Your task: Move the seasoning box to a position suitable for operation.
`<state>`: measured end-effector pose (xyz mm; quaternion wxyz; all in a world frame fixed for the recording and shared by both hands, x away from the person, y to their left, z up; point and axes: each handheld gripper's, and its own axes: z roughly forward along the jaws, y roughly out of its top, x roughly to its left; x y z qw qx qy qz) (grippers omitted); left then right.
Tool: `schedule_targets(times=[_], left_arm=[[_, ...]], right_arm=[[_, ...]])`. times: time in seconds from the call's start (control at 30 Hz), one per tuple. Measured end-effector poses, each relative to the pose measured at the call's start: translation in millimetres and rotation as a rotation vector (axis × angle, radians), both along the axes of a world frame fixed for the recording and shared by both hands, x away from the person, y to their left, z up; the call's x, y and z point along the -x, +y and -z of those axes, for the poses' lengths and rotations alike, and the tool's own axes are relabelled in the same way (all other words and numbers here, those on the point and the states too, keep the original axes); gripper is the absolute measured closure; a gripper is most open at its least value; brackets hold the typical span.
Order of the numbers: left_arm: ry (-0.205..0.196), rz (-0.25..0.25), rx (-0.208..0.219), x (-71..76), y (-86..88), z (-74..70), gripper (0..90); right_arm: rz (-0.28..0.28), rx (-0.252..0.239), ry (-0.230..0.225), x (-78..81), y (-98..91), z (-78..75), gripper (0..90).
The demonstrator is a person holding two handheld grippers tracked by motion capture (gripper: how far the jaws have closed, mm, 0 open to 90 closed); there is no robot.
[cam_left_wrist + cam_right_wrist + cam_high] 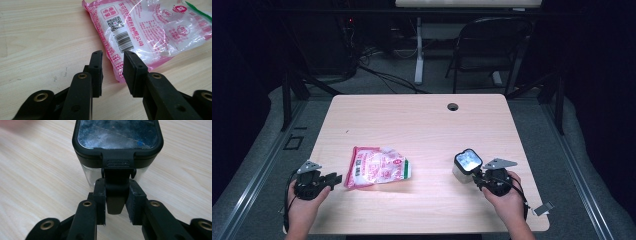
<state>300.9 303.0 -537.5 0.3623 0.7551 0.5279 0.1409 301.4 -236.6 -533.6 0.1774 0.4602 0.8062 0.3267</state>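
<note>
black jaws of the right gripper (116,202) are closed on the latch tab (116,195) of the clear container (466,165), at 4 o'clock on the table (422,120). pull the tab slowly, container kept upright. the left gripper (113,72) is open, just beside the pink bag (145,32) at 8 o'clock.

Pink bag (377,167) flat; lidded container (465,165) upright.

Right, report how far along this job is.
Done: nothing obvious; the pink bag lies flat and looks sealed, the clear container stands with its black lid closed. In hand: the right gripper is clamped on the lid's latch tab; the left gripper hangs open at the bag's corner. Left, likely: opening both.
</note>
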Motion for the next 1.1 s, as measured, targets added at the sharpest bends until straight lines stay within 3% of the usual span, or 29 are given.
schedule_targets(times=[0.27,0.37,0.43,0.63,0.67,0.7,0.73,0.83,0.87,1.1], left_arm=[[-0.017,0.036,-0.041,-0.8,-7.7,0.2,68.7],[-0.017,0.042,-0.047,-0.9,-8.1,0.1,68.7],[-0.019,0.044,-0.046,-0.8,-8.6,0.4,68.6],[-0.021,0.046,-0.048,-0.6,-9.3,0.9,68.5],[-0.028,0.055,-0.059,-0.7,-9.2,0.7,68.4],[-0.028,0.055,-0.059,-0.7,-9.2,0.7,68.3],[-0.030,0.058,-0.054,-0.3,-10.2,0.6,68.3],[-0.037,0.061,-0.061,-0.3,-10.9,0.6,68.3],[-0.036,0.063,-0.061,-0.2,-11.6,0.6,68.3],[-0.036,0.067,-0.064,0.0,-11.2,0.7,67.6]], right_arm=[[-0.089,-0.007,-0.006,4.9,20.6,0.9,72.4],[-0.121,0.009,0.001,5.9,25.5,0.1,72.4],[-0.171,0.002,0.007,8.1,34.9,0.1,72.4],[-0.241,-0.007,0.012,12.7,52.3,0.4,72.4],[-0.282,-0.003,0.014,14.4,58.5,0.3,72.4],[-0.282,-0.003,0.014,14.4,58.5,0.3,72.4],[-0.324,-0.007,0.011,16.6,64.6,1.0,72.4],[-0.374,-0.014,0.007,18.8,70.3,1.6,72.4],[-0.416,-0.008,0.006,20.6,74.5,1.6,72.4],[-0.408,-0.020,0.000,19.3,74.1,2.6,71.5]])
